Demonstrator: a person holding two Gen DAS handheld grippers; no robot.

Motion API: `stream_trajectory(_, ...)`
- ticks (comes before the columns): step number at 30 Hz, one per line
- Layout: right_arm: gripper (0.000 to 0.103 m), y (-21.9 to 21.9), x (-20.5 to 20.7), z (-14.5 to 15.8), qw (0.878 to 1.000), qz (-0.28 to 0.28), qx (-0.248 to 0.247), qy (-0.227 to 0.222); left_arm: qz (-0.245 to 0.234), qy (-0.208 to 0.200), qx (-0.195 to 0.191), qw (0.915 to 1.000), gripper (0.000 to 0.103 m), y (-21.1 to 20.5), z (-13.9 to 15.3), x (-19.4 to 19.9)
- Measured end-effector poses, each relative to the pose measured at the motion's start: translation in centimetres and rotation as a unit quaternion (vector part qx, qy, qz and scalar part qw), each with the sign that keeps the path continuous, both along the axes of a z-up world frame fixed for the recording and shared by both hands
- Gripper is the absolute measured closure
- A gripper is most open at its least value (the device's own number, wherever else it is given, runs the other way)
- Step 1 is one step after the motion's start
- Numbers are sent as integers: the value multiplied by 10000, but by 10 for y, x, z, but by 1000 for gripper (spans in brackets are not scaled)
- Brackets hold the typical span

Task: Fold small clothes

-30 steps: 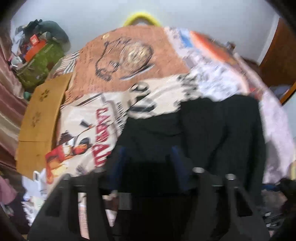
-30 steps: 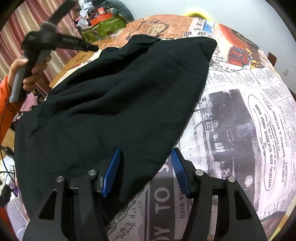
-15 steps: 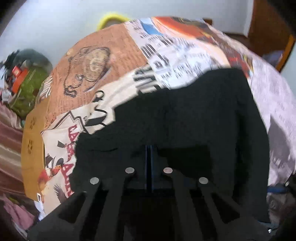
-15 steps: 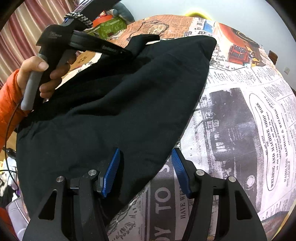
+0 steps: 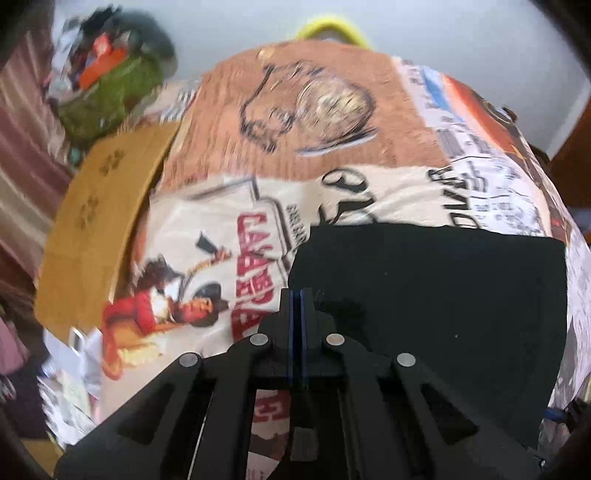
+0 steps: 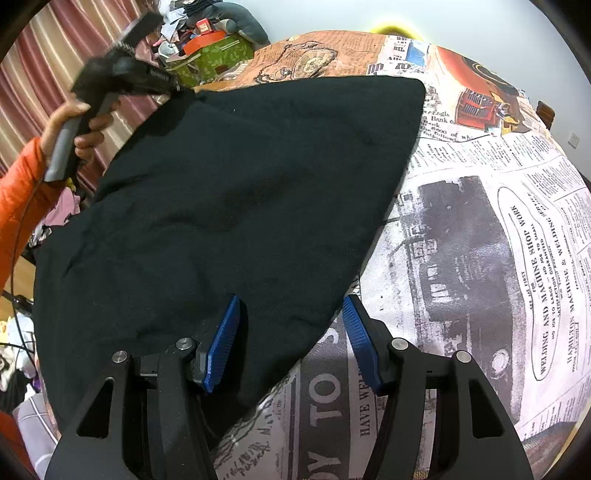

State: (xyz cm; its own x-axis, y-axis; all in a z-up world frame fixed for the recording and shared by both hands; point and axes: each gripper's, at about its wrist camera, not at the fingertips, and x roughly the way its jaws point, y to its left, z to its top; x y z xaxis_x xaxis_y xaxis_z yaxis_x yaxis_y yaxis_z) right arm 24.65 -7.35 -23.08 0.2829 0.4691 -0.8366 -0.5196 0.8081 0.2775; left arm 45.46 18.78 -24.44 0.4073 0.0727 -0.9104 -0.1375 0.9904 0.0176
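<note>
A black garment (image 6: 236, 206) lies spread on the newspaper-print tablecloth (image 6: 480, 229). My left gripper (image 5: 296, 295) is shut on the garment's far left corner (image 5: 424, 295); in the right wrist view it (image 6: 173, 85) is held by a hand in an orange sleeve at that corner. My right gripper (image 6: 291, 332) is open, its blue pads either side of the garment's near edge, holding nothing.
A cardboard sheet (image 5: 96, 221) lies at the table's left edge. A green box with clutter (image 6: 218, 51) stands at the far left, by striped curtains (image 6: 44, 74). A yellow rim (image 5: 332, 27) shows behind the table. The right of the cloth-covered table is bare print.
My left gripper closed on the garment's corner, lifted it and carried it back out to the left, so the garment lies flatter. My right gripper stayed open in place.
</note>
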Motion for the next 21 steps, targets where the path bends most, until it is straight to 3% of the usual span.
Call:
stream_trajectory(6, 48, -15, 24, 15, 9992, -298, 219, -148, -57, 44, -136, 9999, 99, 6, -18, -2)
stream_trajectory(13, 48, -17, 110, 26, 9944, -910, 250, -467, -66, 141, -431, 9989, 99, 11, -26, 3)
stream_trajectory(15, 55, -12, 135, 21, 9943, -967, 278, -347, -100, 149, -360, 9992, 99, 11, -28, 4)
stream_trajectory(17, 82, -5, 152, 16, 9943, -950, 455, -182, -137, 56, -348, 9993, 100, 10, -26, 3)
stream_trajectory(21, 95, 9, 156, 14, 9960, -716, 385, -371, -206, -110, -381, 9990, 101, 7, -16, 7)
